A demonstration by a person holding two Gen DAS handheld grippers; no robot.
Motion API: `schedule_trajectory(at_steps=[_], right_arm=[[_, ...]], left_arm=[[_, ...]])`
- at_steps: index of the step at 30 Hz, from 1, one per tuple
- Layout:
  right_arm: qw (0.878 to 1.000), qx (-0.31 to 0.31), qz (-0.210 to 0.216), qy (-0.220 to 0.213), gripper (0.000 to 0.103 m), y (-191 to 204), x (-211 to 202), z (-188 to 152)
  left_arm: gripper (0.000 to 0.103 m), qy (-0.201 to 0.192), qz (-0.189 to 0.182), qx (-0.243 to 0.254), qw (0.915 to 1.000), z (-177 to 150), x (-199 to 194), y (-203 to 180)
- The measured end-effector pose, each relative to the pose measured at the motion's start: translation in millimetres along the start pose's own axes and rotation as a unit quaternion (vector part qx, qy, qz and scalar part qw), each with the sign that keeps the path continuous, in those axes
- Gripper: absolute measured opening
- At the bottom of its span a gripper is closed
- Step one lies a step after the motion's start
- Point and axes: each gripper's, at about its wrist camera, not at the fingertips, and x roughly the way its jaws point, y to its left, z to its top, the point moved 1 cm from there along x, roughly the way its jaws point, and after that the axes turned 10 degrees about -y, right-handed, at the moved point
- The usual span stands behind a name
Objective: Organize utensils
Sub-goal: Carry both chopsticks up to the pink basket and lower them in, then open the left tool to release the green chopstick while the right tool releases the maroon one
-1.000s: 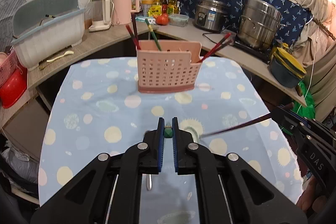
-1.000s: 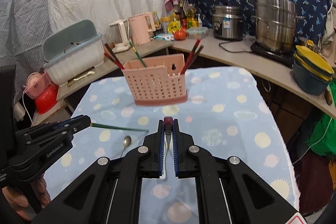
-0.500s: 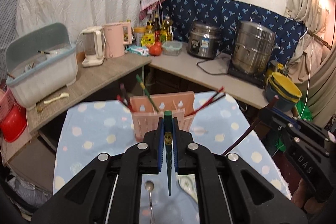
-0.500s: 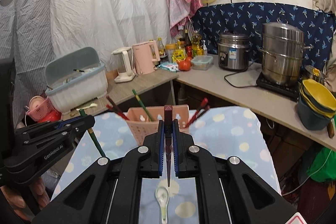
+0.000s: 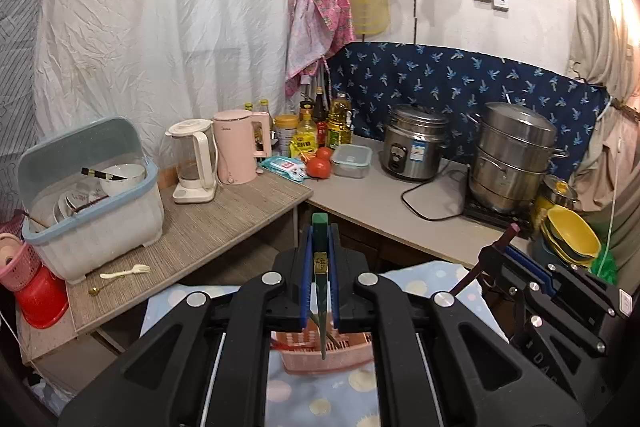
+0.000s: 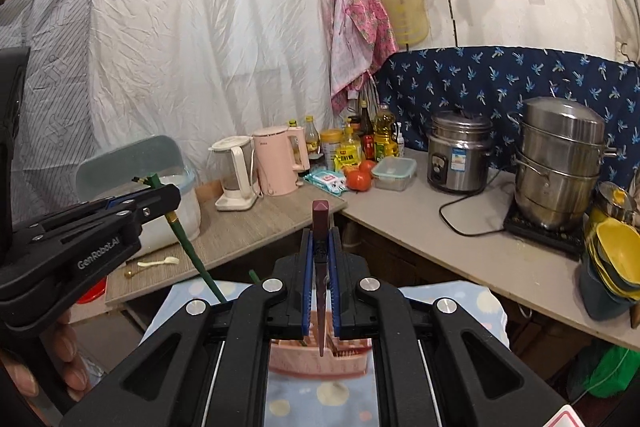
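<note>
My left gripper [image 5: 320, 233] is shut on a green chopstick [image 5: 322, 331] that stands upright, its tip hanging just over the pink slotted utensil holder [image 5: 296, 357]. My right gripper [image 6: 320, 237] is shut on a dark red chopstick [image 6: 321, 323], also tip-down above the same pink holder [image 6: 288, 359]. In the left wrist view the right gripper [image 5: 505, 255] is at the right with the red chopstick [image 5: 466, 277] slanting down from it. In the right wrist view the left gripper [image 6: 160, 197] is at the left with the green chopstick [image 6: 192, 255]. Most of the holder is hidden.
The holder stands on a table with a blue dotted cloth [image 5: 320, 403]. Behind it runs an L-shaped counter [image 5: 224, 223] with a dish bin [image 5: 92, 211], two kettles [image 5: 236, 147], bottles, tomatoes [image 5: 319, 167], a rice cooker [image 5: 414, 143], a steamer pot [image 5: 512, 159] and yellow bowls [image 5: 572, 233].
Both grippers have risen from the table with their chopsticks, which swung from lying level to hanging tip-down. The holder has slid from mid-frame to low under the fingers.
</note>
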Motion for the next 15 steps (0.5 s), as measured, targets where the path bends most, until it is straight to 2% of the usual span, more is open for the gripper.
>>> schedule_trajectory(at_steps=[6, 15], right_arm=[[1.0, 0.003, 0.007, 0.011, 0.007, 7, 37, -4], [0.998, -0.01, 0.006, 0.057, 0.007, 16, 75, -48]], left_arm=[[0.007, 0.007, 0.023, -0.003, 0.9997, 0, 34, 16], [0.007, 0.039, 0.032, -0.002, 0.9987, -34, 67, 26]])
